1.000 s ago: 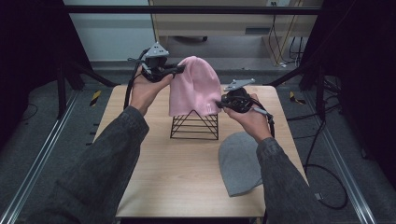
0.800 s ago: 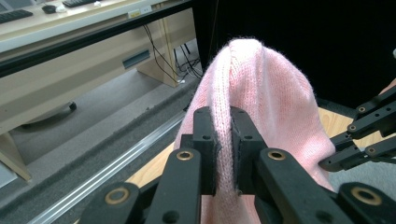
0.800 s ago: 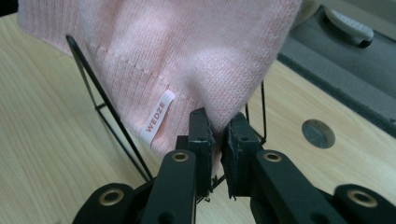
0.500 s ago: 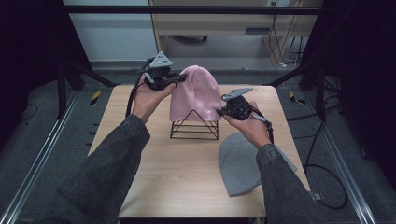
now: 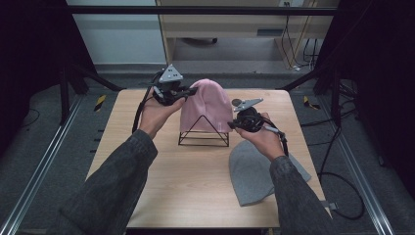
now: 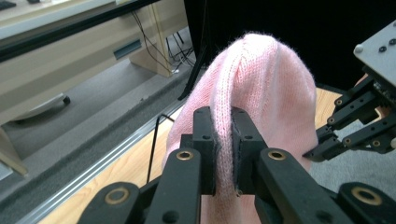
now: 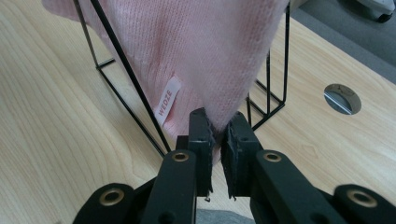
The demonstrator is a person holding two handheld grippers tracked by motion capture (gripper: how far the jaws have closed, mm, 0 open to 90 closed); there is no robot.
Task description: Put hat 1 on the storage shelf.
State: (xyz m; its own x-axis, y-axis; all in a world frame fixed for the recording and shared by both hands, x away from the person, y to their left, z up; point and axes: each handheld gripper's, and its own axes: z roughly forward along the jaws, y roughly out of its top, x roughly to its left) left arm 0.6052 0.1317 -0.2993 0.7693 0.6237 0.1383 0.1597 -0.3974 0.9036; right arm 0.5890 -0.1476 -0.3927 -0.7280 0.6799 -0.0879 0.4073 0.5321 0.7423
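A pink knit beanie [image 5: 208, 105] hangs over a black wire pyramid stand [image 5: 203, 138] in the middle of the wooden table [image 5: 195, 186]. My left gripper [image 5: 192, 91] is shut on a fold of the pink beanie [image 6: 261, 93] at its upper left side. Lower down at the right, my right gripper [image 5: 232, 125] is shut on the pink beanie's [image 7: 196, 51] bottom edge, close to a small white label [image 7: 167, 101] and the stand's black wires [image 7: 126, 74]. My left gripper view also takes in the right gripper [image 6: 327, 149] beyond the beanie.
A grey beanie [image 5: 257, 171] lies flat on the table's front right, under my right forearm. A round cable hole [image 7: 342, 98] is set in the tabletop behind the stand. Dark floor, cables and metal rails surround the table.
Both hands have come down a little with the pink beanie, bringing it lower over the wire stand. The grips are unchanged.
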